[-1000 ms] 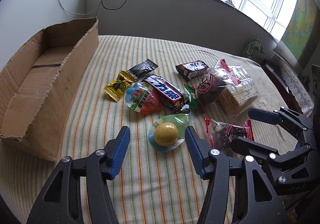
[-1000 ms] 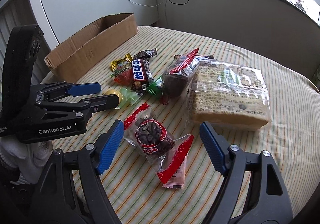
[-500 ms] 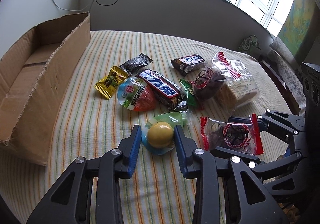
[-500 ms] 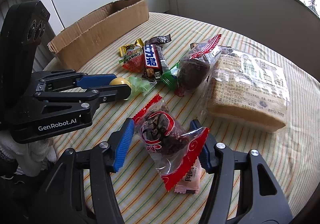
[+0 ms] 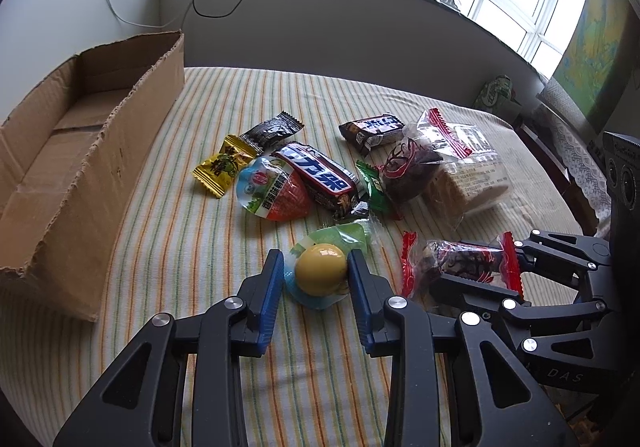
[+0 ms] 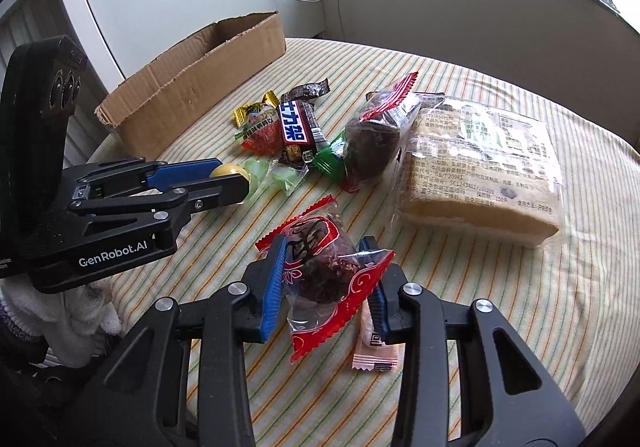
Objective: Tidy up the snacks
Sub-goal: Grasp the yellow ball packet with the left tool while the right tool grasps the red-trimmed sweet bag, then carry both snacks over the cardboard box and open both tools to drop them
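**Both jaws on snacks**

The left gripper (image 5: pixel 316 279) pinches the yellow ball candy (image 5: pixel 321 274) in its clear wrapper. The right gripper (image 6: pixel 326 275) is closing, its jaws squeezing the red-edged dark snack packet (image 6: pixel 324 267). Both lie on the striped bench (image 5: pixel 172 231). The open cardboard box (image 5: pixel 72 151) sits left, clear cloth between.

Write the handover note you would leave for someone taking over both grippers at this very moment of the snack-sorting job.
Left gripper: shut on the yellow ball snack, on the striped cloth.
Right gripper: jaws closing on the red-edged dark snack packet; pads touch its wrapper.
Cardboard box: far left, nothing visible inside.
Done: nothing boxed.
Left: the candy pile, the big cake pack, the pink sachet, and both gripped items.
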### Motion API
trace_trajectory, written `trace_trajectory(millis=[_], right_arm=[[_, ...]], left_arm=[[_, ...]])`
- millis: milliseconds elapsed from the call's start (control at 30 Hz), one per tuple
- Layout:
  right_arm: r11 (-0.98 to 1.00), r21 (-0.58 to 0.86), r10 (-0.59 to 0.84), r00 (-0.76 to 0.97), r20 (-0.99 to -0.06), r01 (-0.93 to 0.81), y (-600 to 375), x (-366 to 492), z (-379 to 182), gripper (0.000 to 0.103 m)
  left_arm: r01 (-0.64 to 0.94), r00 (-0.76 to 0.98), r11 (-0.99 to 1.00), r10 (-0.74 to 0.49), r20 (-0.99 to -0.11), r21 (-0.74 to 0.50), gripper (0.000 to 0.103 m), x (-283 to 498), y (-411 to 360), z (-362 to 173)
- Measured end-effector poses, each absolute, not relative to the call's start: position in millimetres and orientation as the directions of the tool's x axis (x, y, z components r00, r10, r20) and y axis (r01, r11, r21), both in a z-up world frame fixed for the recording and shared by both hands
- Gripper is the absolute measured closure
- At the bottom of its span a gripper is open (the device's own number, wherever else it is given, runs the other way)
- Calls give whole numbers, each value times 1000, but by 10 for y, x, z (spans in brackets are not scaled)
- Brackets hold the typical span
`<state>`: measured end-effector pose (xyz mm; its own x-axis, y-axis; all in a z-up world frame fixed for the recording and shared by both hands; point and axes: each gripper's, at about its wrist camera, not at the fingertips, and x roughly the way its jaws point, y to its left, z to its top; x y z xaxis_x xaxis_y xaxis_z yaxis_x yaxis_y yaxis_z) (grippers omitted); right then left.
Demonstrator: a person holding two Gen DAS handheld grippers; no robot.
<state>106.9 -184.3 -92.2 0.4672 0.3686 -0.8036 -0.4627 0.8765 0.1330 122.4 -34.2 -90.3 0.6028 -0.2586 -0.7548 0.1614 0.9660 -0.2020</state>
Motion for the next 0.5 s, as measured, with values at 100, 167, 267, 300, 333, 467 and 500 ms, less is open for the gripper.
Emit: trace_trajectory(millis=[100, 167, 267, 300, 333, 467, 500], right_arm=[[876, 127, 374, 488, -789, -466, -1841, 1034, -787, 65], [874, 121, 378, 503, -777, -471, -1811, 1016, -686, 65], [869, 113, 388, 524, -759, -481, -1742, 1015, -530, 65], [866, 111, 394, 528, -752, -487, -1710, 1024, -477, 65], [864, 109, 398, 533, -746, -492, -1674, 1033, -431, 65], [850, 104, 422, 548, -722, -517, -1490, 1094, -266, 65], [846, 105, 430, 550, -716, -523, -1423, 1124, -237, 65]], left_arm=[[158, 612, 965, -263, -746, -210, 72, 1186, -315, -858], [154, 620, 964, -266, -738, -218, 72, 1172, -275, -812], [148, 639, 963, -267, -722, -225, 72, 1138, -201, -717], [146, 646, 963, -265, -715, -225, 72, 1129, -170, -677], [142, 655, 964, -262, -709, -225, 72, 1123, -138, -637], [121, 690, 967, -245, -681, -225, 72, 1101, 54, -477], [114, 700, 968, -237, -674, -223, 72, 1098, 102, -437]])
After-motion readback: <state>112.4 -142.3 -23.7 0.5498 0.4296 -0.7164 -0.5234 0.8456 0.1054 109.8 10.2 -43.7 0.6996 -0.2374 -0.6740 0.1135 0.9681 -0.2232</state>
